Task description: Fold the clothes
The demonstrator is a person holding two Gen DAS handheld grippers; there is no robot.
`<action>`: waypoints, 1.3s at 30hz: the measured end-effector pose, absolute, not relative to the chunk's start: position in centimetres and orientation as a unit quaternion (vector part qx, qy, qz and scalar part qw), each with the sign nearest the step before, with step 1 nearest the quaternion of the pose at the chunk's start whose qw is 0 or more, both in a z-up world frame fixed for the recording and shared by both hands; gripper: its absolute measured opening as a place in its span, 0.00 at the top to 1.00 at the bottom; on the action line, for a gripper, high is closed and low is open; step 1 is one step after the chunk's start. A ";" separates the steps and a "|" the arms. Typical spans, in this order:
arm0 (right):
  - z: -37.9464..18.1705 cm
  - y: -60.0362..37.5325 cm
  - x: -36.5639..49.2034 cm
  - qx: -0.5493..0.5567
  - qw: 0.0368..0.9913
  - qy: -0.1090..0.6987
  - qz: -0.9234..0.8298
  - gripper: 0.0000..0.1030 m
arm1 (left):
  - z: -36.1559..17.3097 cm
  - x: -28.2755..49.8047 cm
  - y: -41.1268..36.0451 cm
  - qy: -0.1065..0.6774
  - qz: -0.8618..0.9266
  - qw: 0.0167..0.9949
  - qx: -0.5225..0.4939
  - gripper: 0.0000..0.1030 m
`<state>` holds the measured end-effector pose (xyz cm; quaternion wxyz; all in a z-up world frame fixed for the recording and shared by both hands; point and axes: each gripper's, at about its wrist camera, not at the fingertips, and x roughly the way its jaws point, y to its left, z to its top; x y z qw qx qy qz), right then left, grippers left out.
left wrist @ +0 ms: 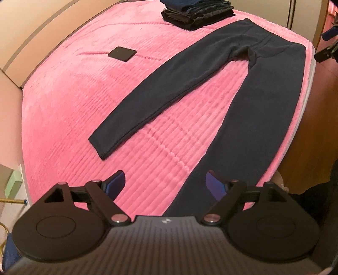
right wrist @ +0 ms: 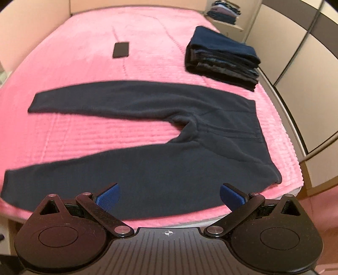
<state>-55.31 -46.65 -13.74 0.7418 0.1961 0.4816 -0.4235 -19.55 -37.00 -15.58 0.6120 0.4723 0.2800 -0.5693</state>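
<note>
A pink ribbed bed (left wrist: 74, 101) is filling the left wrist view, and dark trousers (left wrist: 264, 101) are lying flat on it, legs spread in a V, waistband toward the far stack (left wrist: 198, 15) of folded clothes. The left gripper (left wrist: 165, 179) is hovering with its fingers wide apart and empty, just over the near leg's hem. A phone (left wrist: 122, 54) is sitting well apart from the far leg. In the right wrist view the trousers (right wrist: 147, 169) are running sideways across the bed (right wrist: 74, 63), and the right gripper (right wrist: 170, 193) is hanging above the near leg with fingers spread, holding nothing. Folding well probably means pinching hem and waist edge together, bringing one leg squarely over the other. The stack (right wrist: 224, 57) is sitting near the waistband, crowding that side; the phone (right wrist: 120, 49) is lying clear.
</note>
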 end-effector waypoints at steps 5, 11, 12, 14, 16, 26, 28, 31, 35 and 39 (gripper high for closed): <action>-14.3 -46.6 -55.8 0.206 0.735 0.486 -0.425 0.00 | -15.8 -20.1 -37.4 0.278 -0.575 0.604 0.477 0.19; -14.2 -46.7 -55.8 0.213 0.729 0.491 -0.426 0.00 | -16.0 -20.4 -37.6 0.277 -0.580 0.597 0.481 0.18; -14.2 -46.7 -55.8 0.214 0.729 0.492 -0.426 0.00 | -16.0 -20.3 -37.6 0.277 -0.580 0.597 0.481 0.18; -14.2 -46.7 -55.7 0.215 0.728 0.493 -0.425 0.00 | -16.0 -20.2 -37.6 0.277 -0.580 0.597 0.480 0.18; -14.3 -46.7 -55.5 0.214 0.727 0.495 -0.424 0.00 | -16.0 -20.1 -37.6 0.277 -0.579 0.598 0.480 0.18; -13.9 -46.4 -54.3 0.180 0.736 0.499 -0.421 0.00 | -16.1 -18.8 -37.3 0.275 -0.577 0.604 0.476 0.17; -13.8 -46.3 -54.0 0.171 0.738 0.500 -0.421 0.00 | -15.6 -18.1 -37.4 0.269 -0.577 0.613 0.467 0.17; -13.5 -46.4 -53.8 0.157 0.739 0.502 -0.421 0.00 | -15.0 -16.5 -38.1 0.263 -0.573 0.629 0.455 0.17; -12.7 -47.0 -54.1 0.134 0.739 0.507 -0.423 0.00 | -14.8 -14.1 -39.7 0.262 -0.569 0.638 0.448 0.17; -12.1 -48.8 -55.1 0.098 0.743 0.515 -0.416 0.00 | -14.9 -12.4 -42.3 0.255 -0.566 0.636 0.457 0.18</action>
